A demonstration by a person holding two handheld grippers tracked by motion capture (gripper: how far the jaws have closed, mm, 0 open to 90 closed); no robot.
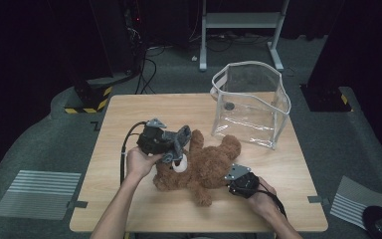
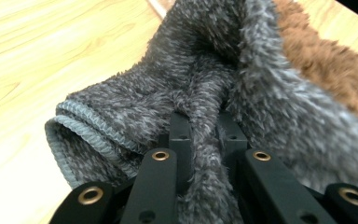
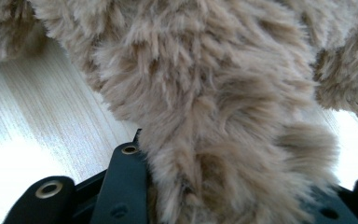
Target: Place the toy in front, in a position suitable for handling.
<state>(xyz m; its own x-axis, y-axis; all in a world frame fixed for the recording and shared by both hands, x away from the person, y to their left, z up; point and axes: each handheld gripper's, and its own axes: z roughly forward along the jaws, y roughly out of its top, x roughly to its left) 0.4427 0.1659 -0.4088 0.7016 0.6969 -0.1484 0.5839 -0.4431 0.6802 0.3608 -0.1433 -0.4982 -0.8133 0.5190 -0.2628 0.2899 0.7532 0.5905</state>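
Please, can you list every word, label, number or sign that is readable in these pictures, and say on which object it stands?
None is readable. The teddy bear, the grey garment, the clear bag and the table carry no visible text. The round mark on the bag is too small to read.

Both forearms are coming in from the bench's point(image 1: 129, 107) near edge. The left hand point(image 1: 138, 163) is holding the left gripper point(image 1: 175, 144) near the middle of the bench, pointing toward the right edge, its jaws pinching tight on grey fabric point(image 2: 205, 116). The right hand point(image 1: 261, 195) is holding the right gripper point(image 1: 227, 180) near the front right corner, aimed leftward, jaws clamping on brown fur point(image 3: 214, 140).
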